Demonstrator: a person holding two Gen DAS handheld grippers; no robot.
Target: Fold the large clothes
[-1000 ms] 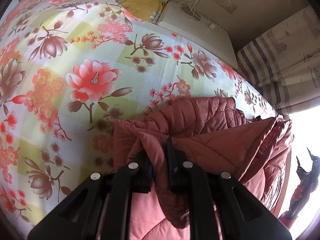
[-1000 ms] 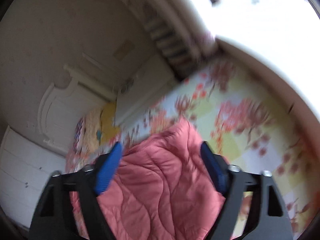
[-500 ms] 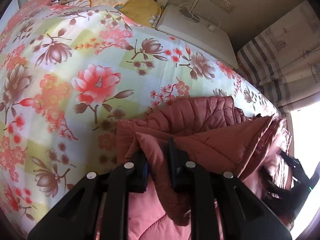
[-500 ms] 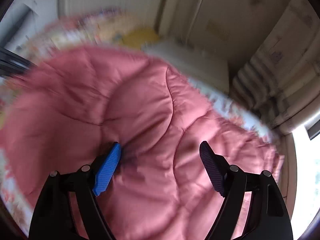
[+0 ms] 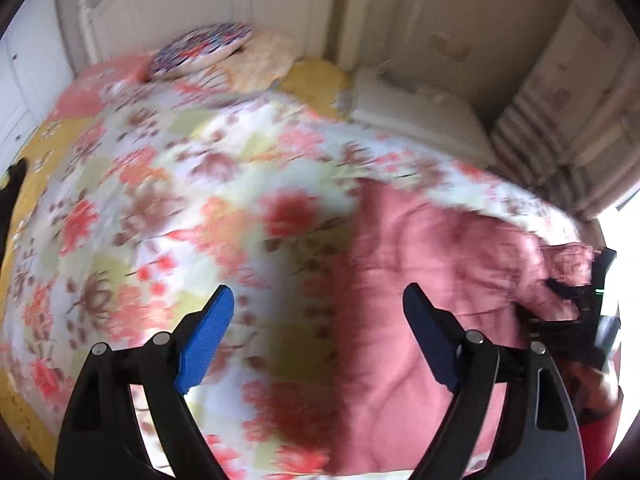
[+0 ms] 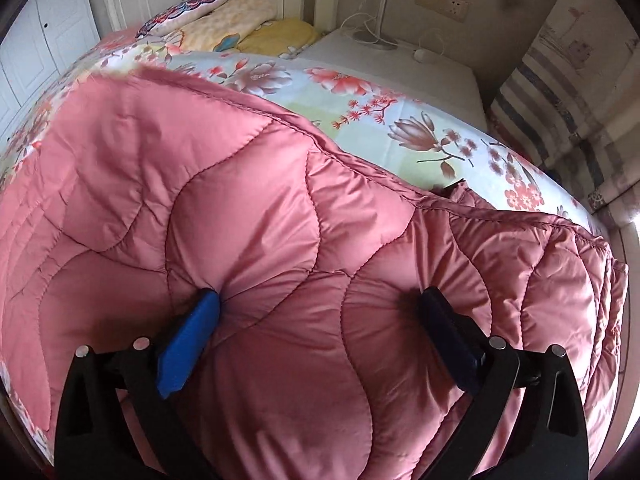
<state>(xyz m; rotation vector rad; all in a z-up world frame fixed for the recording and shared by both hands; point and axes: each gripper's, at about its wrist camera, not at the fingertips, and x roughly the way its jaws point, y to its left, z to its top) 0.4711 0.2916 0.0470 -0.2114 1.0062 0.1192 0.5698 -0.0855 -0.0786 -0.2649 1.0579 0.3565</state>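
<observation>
A pink quilted padded coat [image 6: 280, 220] lies folded on the floral bedspread [image 6: 360, 100]. My right gripper [image 6: 320, 312] is open, its fingertips pressing down into the coat's surface. In the blurred left wrist view the coat [image 5: 432, 264] lies on the right half of the bed. My left gripper [image 5: 316, 308] is open and empty above the floral bedspread [image 5: 180, 208], just left of the coat's edge. The right gripper's black body [image 5: 576, 320] shows at the coat's far right.
Pillows [image 6: 224, 20] are stacked at the head of the bed. A white bedside table [image 6: 400, 60] with a lamp base and cable stands beyond the bed. Striped curtains [image 6: 568, 100] hang at the right. White cupboard doors [image 6: 40, 48] stand at the left.
My left gripper has let go of the coat fold, opened and swung left and up. My right gripper has come down onto the coat and presses on it.
</observation>
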